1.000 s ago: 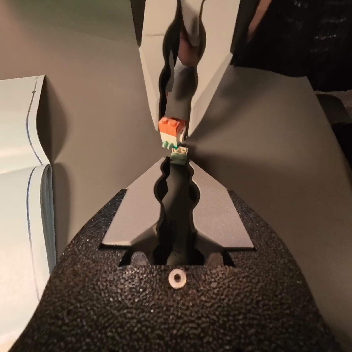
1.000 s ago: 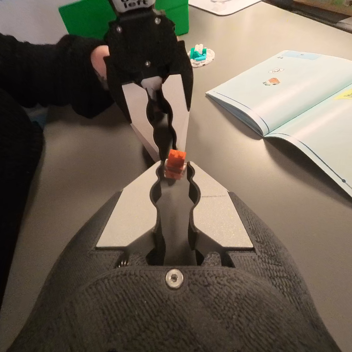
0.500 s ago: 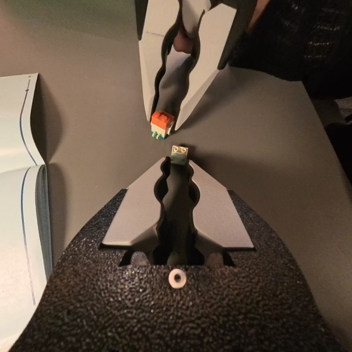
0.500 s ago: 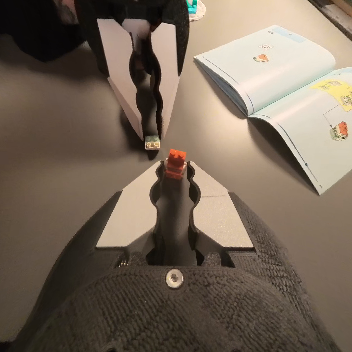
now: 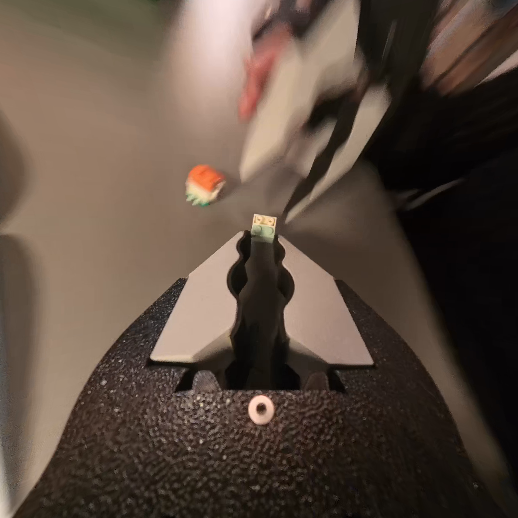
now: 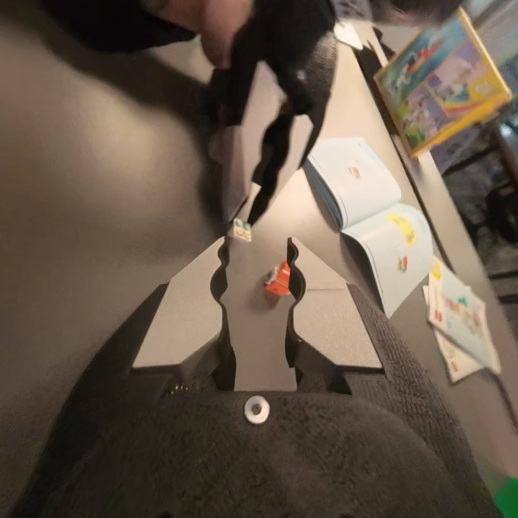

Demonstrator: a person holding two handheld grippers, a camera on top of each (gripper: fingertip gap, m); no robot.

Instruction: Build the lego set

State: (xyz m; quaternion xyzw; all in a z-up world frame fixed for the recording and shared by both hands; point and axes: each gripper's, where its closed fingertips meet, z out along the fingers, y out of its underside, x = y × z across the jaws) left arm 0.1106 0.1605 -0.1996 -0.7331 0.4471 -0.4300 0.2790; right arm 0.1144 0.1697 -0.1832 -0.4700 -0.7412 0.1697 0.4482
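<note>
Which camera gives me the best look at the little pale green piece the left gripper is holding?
The left wrist view. There the pale green piece sits sharp and centred, pinched at the tips of the left gripper, its studs visible. The right wrist view shows the same piece farther off and motion-blurred, at the left gripper's tips.

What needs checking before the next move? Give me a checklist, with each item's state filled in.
1. Left claw clamped on the small pale green piece: ok, the piece sits at the tips.
2. Right claw free to grasp: ok, jaws stand wide apart, nothing held.
3. Orange and white block in a claw: not ok, it lies loose on the grey table.
4. Block upright for joining: cannot tell, both views are blurred.
5. Block clear of the right claw's fingers: cannot tell, it shows hard against one finger's edge.
6. Instruction booklet open: ok.
</note>
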